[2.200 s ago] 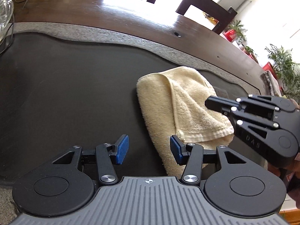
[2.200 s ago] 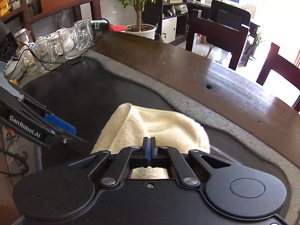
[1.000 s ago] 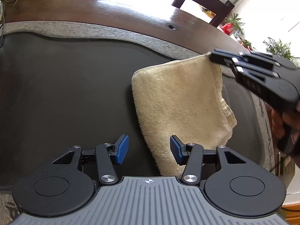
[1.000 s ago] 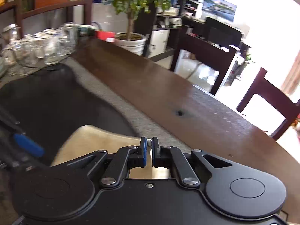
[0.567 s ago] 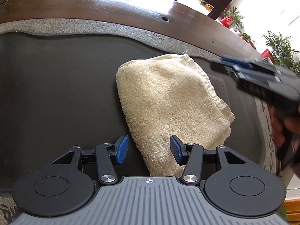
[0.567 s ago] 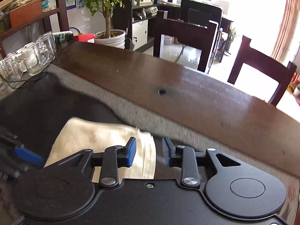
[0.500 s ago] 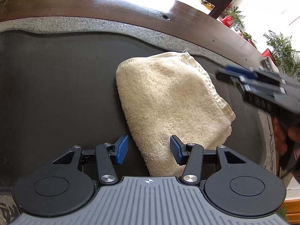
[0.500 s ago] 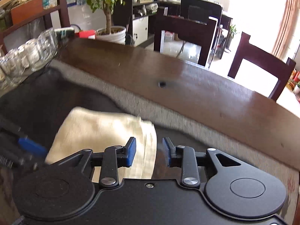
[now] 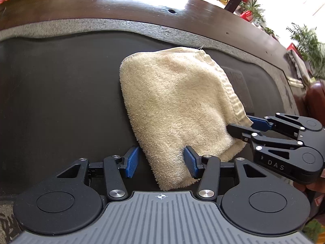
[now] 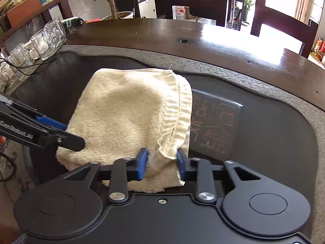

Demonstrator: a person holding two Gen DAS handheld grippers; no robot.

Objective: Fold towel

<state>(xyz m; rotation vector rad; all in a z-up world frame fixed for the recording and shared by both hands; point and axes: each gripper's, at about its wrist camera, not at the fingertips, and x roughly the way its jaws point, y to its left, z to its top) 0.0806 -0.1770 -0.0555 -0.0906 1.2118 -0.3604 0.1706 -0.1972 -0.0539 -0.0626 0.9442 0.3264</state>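
A cream towel [image 9: 178, 105] lies folded on the dark mat; it also shows in the right wrist view [image 10: 130, 113]. My left gripper [image 9: 161, 161] is open, its blue pads on either side of the towel's near corner. My right gripper [image 10: 161, 163] is open, with the towel's ribbed hem corner between its pads. In the left wrist view the right gripper [image 9: 241, 127] reaches in from the right at the towel's right corner. In the right wrist view the left gripper [image 10: 67, 134] comes in from the left at the towel's left edge.
The dark mat [image 9: 61, 101] with a grey border lies on a brown wooden table [image 10: 223, 46]. Glass mugs [image 10: 40, 42] stand at the table's left side. Chairs [image 10: 284, 26] stand behind the table. A patterned patch [image 10: 213, 122] lies right of the towel.
My right gripper carried the towel's corner over, let it go and opened, then dropped back to the towel's near right corner. The towel now lies folded over. My left gripper stayed open.
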